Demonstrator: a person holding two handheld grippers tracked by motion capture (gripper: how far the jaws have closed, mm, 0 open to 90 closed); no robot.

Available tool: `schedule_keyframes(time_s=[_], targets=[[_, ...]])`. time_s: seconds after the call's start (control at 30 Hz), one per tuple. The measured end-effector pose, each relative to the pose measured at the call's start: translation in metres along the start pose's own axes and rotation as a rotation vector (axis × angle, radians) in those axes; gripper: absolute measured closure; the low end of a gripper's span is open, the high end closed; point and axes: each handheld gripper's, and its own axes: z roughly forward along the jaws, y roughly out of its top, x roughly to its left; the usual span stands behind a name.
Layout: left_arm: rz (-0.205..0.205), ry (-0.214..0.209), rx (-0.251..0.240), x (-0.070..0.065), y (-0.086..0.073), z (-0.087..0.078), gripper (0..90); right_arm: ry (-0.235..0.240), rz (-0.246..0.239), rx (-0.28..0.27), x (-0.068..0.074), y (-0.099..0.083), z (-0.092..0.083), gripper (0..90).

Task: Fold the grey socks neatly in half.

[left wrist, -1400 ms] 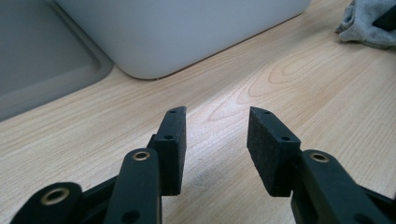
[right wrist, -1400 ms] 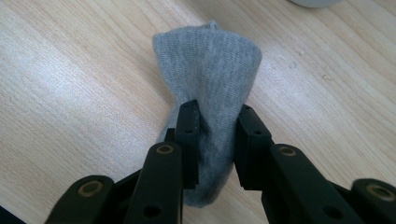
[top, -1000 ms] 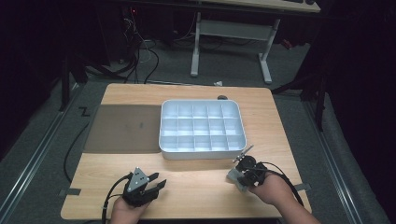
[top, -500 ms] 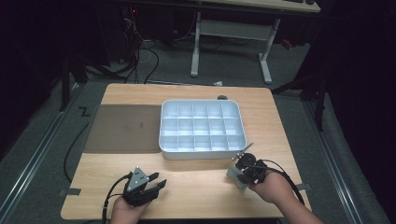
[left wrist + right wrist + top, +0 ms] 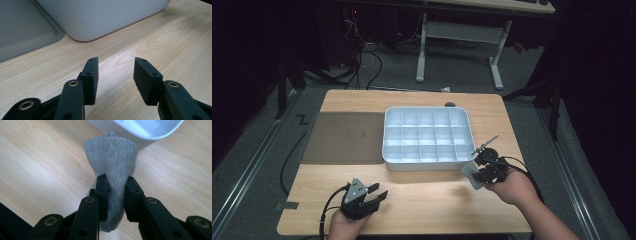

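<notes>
My right gripper (image 5: 476, 175) hovers off the near right corner of the white compartment tray (image 5: 427, 161), shut on a small grey knitted cloth (image 5: 470, 176). In the right gripper view the cloth (image 5: 111, 155) is pinched between the two pads (image 5: 102, 187) and bulges out past them, just above the wood and in front of the tray's corner (image 5: 147, 132). These jaws have just been closing on it. My left gripper (image 5: 379, 196) rests low near the table's front left edge. Its jaws (image 5: 116, 66) stand open with bare wood between them.
A dark grey mat (image 5: 344, 137) lies against the tray's left side, and its edge (image 5: 22, 35) and the tray wall (image 5: 100, 15) are ahead of the left gripper. The tray's cells look empty. A small dark object (image 5: 450, 104) sits behind the tray. A desk frame stands beyond the table.
My right gripper has risen off the table with the grey cloth in its jaws and drifted slightly toward the tray's corner. The left gripper has stayed put.
</notes>
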Motion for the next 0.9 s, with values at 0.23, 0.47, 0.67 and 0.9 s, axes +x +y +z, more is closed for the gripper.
schedule_keyframes(time_s=[0.23,0.47,0.67,0.9], targets=[[0.007,-0.006,0.003,-0.001,0.000,0.000,56.0,-0.014,0.007,-0.025,-0.005,0.020,-0.018,76.7],[0.011,-0.008,0.008,-0.002,-0.001,0.001,56.0,-0.029,0.024,-0.017,-0.014,0.044,-0.022,76.6],[0.008,-0.008,0.003,-0.001,-0.001,0.000,56.0,-0.044,0.047,-0.006,-0.024,0.063,-0.016,76.5],[0.006,-0.010,0.001,0.000,-0.001,-0.001,55.9,-0.047,0.076,0.019,-0.031,0.078,-0.005,76.6]])
